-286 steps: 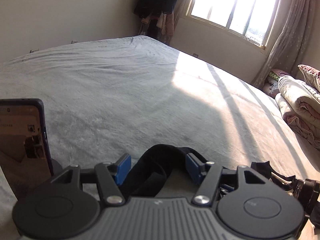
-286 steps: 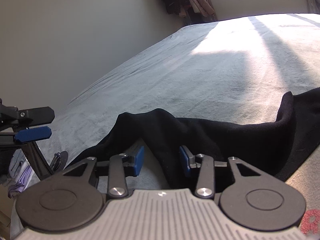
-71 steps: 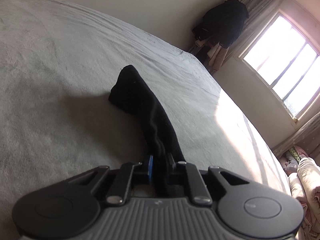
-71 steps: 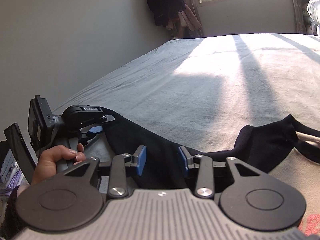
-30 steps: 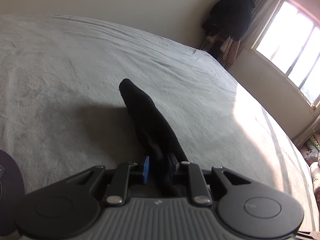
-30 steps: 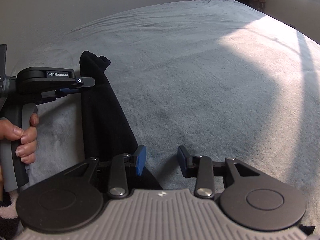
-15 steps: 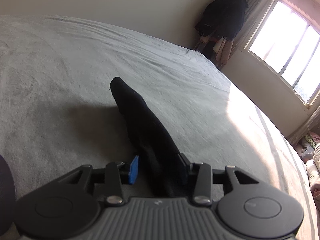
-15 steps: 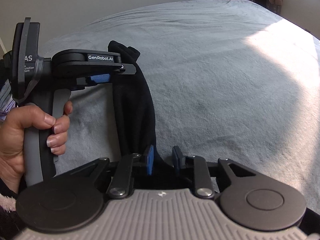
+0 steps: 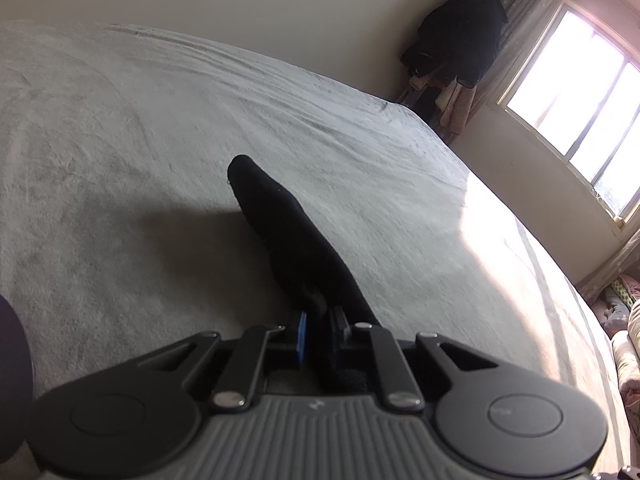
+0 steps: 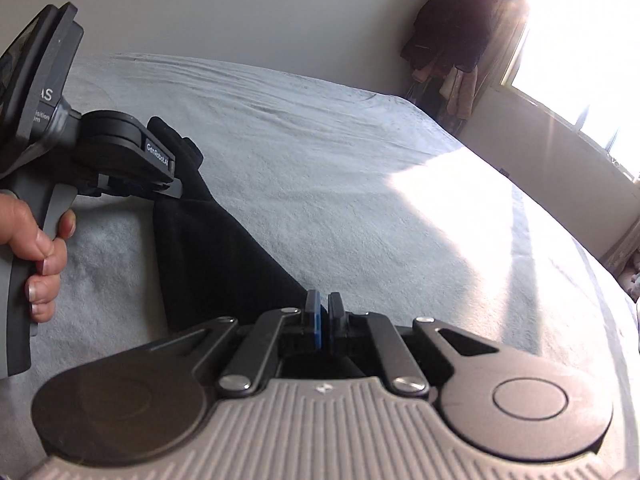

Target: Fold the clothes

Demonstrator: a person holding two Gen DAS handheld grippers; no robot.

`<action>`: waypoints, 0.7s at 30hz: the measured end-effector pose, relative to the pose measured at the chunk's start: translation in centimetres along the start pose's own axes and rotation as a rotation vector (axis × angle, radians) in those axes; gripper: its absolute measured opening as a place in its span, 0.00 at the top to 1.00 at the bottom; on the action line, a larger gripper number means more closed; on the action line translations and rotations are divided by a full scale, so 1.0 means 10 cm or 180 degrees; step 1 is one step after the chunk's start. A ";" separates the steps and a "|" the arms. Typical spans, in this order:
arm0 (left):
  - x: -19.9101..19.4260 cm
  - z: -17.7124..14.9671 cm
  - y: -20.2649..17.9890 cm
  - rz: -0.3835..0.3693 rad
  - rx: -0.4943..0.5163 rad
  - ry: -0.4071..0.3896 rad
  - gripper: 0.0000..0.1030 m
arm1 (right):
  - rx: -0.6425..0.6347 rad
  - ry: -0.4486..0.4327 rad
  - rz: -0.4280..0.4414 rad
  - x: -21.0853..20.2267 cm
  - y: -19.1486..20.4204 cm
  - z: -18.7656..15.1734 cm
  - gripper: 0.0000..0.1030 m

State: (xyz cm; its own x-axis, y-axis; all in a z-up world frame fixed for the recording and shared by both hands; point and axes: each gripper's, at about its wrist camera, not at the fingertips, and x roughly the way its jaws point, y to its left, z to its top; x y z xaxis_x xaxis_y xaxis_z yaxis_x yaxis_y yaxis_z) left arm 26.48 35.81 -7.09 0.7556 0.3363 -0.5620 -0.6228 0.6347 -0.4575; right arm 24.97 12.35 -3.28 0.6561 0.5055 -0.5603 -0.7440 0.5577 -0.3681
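Observation:
A black garment (image 9: 292, 236) lies in a long narrow strip on the grey bedspread (image 9: 120, 160). My left gripper (image 9: 318, 332) is shut on its near end, with black cloth pinched between the blue pads. In the right wrist view the same black garment (image 10: 212, 252) stretches from the left gripper (image 10: 160, 194), held by a hand (image 10: 36, 240) at the left, down to my right gripper (image 10: 324, 320). The right gripper's jaws are pressed together at the garment's edge; the cloth inside them is mostly hidden.
Dark clothes hang on a rack (image 9: 456, 48) in the far corner beside a bright window (image 9: 580, 92) with curtains. Folded bedding (image 9: 628, 344) is piled at the right edge. Sunlight falls across the right half of the bed.
Half a second ago my left gripper was open around the cloth; now it has shut on it. The right gripper has closed fully on the garment's edge, and both have lifted slightly.

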 end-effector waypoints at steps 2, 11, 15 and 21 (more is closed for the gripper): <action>0.01 0.00 0.00 -0.0026 0.0005 0.0000 0.82 | 0.0013 0.0215 0.0188 0.10 0.01 -0.01 0.94; 0.11 -0.04 0.05 -0.0333 -0.0303 -0.0182 0.60 | 0.1726 -0.0026 0.0802 0.16 -0.69 0.01 0.86; 0.17 -0.06 0.09 -0.0422 -0.0468 -0.0271 0.58 | 0.2937 -0.0427 0.1230 0.32 -0.87 -0.14 0.86; 0.16 -0.02 0.03 -0.0343 -0.0470 -0.0262 0.50 | 0.3375 -0.0302 0.1544 0.42 -0.89 -0.41 0.83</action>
State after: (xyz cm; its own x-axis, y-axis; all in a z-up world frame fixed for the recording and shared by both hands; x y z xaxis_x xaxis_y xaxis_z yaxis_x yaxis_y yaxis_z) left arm 27.49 36.43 -8.26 0.8299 0.3315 -0.4488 -0.5557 0.5632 -0.6115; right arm 33.83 6.76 -5.38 0.3726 0.8384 -0.3978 -0.4703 0.5402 0.6979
